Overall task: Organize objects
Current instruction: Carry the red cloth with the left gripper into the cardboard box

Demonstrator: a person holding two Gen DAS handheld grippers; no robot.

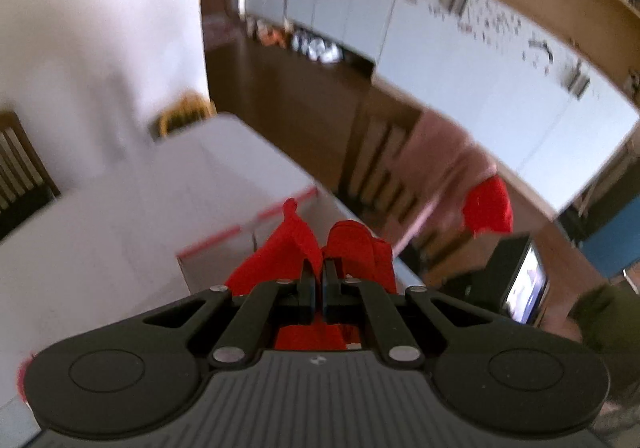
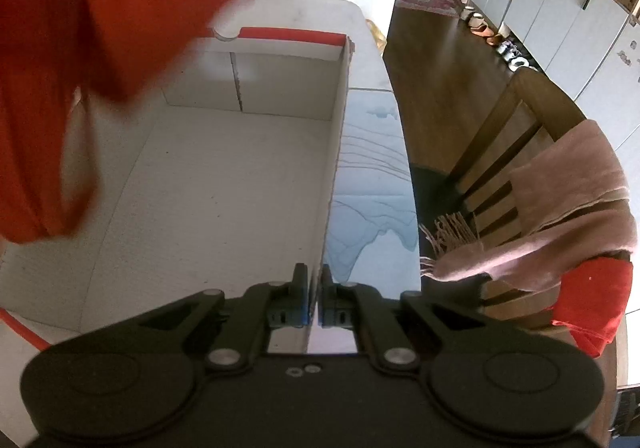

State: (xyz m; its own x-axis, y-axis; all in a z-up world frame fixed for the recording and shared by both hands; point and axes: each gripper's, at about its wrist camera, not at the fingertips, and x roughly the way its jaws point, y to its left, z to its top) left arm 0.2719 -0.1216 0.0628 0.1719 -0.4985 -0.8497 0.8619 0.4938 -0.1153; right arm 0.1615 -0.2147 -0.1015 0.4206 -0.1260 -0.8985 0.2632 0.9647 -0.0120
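Note:
My left gripper [image 1: 319, 268] is shut on a red cloth [image 1: 296, 244] and holds it up over the table. The same red cloth [image 2: 80, 48] hangs blurred at the upper left of the right wrist view, above an open white box with a red rim [image 2: 336, 152]. The box's inside shows bare. My right gripper [image 2: 316, 276] is shut on the box's right wall, near its front corner. The box also shows in the left wrist view [image 1: 224, 240], beyond the cloth.
The box stands on a white table [image 2: 372, 184] with a blue pattern. A wooden chair [image 2: 500, 152] to the right carries a pink scarf [image 2: 560, 216] and another red cloth [image 2: 592, 308]. White cabinets [image 2: 568, 8] line the far wall across a wooden floor.

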